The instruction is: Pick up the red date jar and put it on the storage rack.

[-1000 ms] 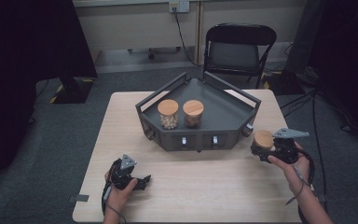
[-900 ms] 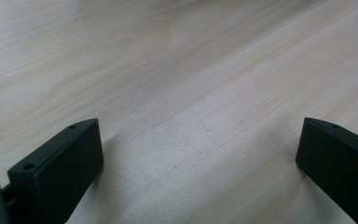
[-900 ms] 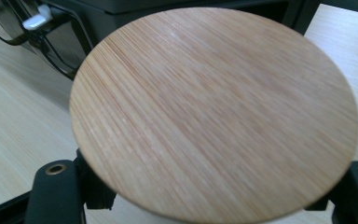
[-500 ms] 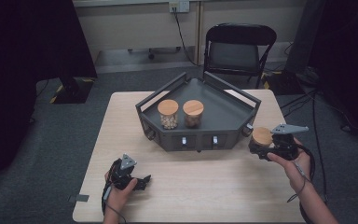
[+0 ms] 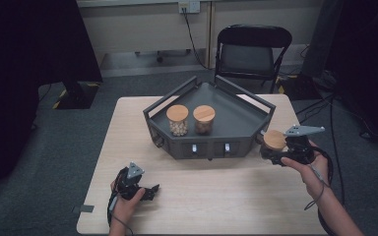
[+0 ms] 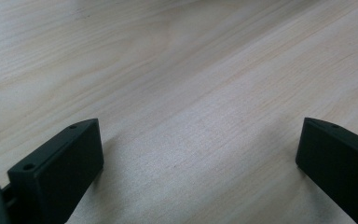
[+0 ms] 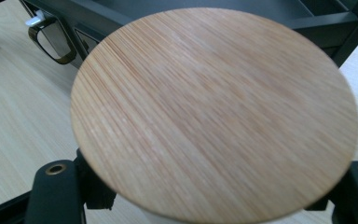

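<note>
Two wooden-lidded glass jars (image 5: 177, 119) stood in the dark grey angular metal tray (image 5: 246, 123) on the light wooden desk (image 5: 128, 128), a third wooden-lidded jar (image 5: 274, 140) was clamped in the right claw (image 5: 275, 153) just beside the tray's right corner, left claw (image 5: 150, 191) was rested open on the desk.

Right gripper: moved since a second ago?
Yes. The right gripper, shut on a jar, has lifted and shifted left, closer to the tray corner.

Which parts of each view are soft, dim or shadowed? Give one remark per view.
High view: room edges dark, table evenly lit. Left gripper view: open jaws cast soft shadows on sharp wood grain. Right gripper view: the held jar's wooden lid is close and slightly soft; the tray behind is blurred.
</note>
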Tool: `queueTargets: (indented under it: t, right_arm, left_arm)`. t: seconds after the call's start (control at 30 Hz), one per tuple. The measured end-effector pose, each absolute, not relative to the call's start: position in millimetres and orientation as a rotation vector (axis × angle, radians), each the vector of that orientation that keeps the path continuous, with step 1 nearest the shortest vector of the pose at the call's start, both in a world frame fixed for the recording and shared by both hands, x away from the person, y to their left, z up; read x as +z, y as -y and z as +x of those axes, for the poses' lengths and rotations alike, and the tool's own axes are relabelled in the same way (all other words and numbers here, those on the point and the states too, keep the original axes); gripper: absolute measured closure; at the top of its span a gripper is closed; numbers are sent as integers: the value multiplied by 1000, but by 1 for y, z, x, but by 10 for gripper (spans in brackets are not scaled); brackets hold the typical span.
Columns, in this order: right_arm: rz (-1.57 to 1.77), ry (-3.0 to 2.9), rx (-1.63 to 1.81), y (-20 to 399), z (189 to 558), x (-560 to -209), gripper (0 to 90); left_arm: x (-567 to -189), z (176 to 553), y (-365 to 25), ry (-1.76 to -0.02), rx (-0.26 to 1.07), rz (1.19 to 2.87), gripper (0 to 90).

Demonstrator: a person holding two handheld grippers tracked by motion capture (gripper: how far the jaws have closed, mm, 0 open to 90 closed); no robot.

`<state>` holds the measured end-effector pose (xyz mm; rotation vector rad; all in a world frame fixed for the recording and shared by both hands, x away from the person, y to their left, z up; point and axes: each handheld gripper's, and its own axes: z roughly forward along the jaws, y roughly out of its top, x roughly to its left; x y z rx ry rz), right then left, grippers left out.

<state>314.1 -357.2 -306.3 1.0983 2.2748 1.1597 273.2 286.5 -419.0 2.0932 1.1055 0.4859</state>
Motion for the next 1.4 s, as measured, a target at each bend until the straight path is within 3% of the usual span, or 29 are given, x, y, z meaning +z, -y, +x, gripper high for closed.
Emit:
queueTargets:
  t: [1.4]
  right_arm:
    - [1016,-2330,1189,329,335,-258,258]
  left_arm:
    - [-419,273,-286,-1105,487,2094,2]
